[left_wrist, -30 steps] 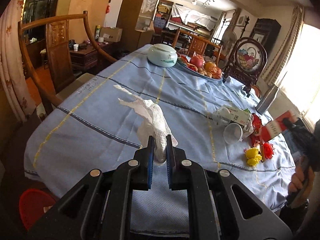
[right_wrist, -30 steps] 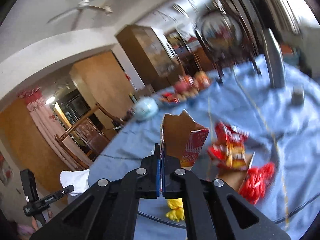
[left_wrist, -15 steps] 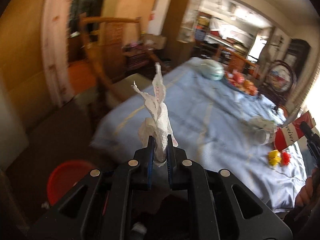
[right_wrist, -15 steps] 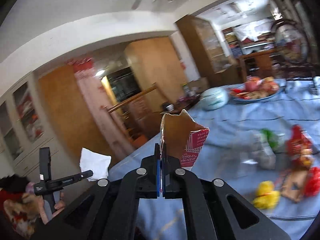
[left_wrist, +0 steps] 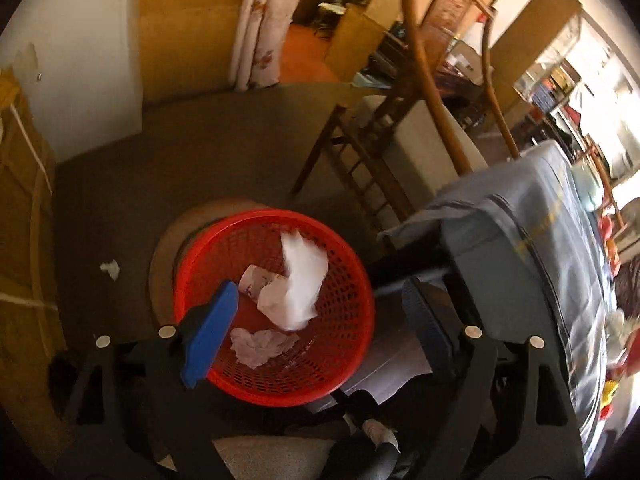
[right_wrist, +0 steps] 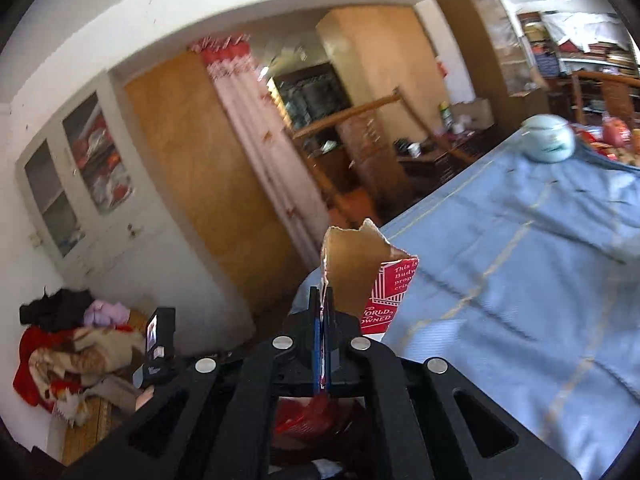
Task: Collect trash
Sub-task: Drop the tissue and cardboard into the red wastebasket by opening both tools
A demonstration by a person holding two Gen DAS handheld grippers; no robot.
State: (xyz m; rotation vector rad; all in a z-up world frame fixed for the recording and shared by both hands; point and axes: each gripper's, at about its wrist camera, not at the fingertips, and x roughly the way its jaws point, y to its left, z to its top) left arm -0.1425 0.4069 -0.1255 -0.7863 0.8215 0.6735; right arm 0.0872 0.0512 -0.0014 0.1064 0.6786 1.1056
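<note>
In the left wrist view my left gripper (left_wrist: 316, 320) is open and empty above a red mesh basket (left_wrist: 340, 364) on the floor. A white tissue (left_wrist: 300, 284) falls or lies inside it, with other crumpled paper (left_wrist: 260, 344). In the right wrist view my right gripper (right_wrist: 322, 300) is shut on a torn red and brown cardboard box piece (right_wrist: 360, 272), held up beside the table with the blue cloth (right_wrist: 520, 260). A bit of the red basket (right_wrist: 300, 420) shows below it.
A wooden chair (left_wrist: 400, 148) stands beside the blue-covered table (left_wrist: 540, 240), right of the basket. A small white scrap (left_wrist: 110, 269) lies on the dark floor. A pale green lidded jar (right_wrist: 548, 142) sits far on the table. Clothes (right_wrist: 72, 344) are piled at left.
My left gripper swung down from the table to over the red basket and opened, letting the tissue go into it. My right gripper carried the cardboard piece leftward, off the table's edge.
</note>
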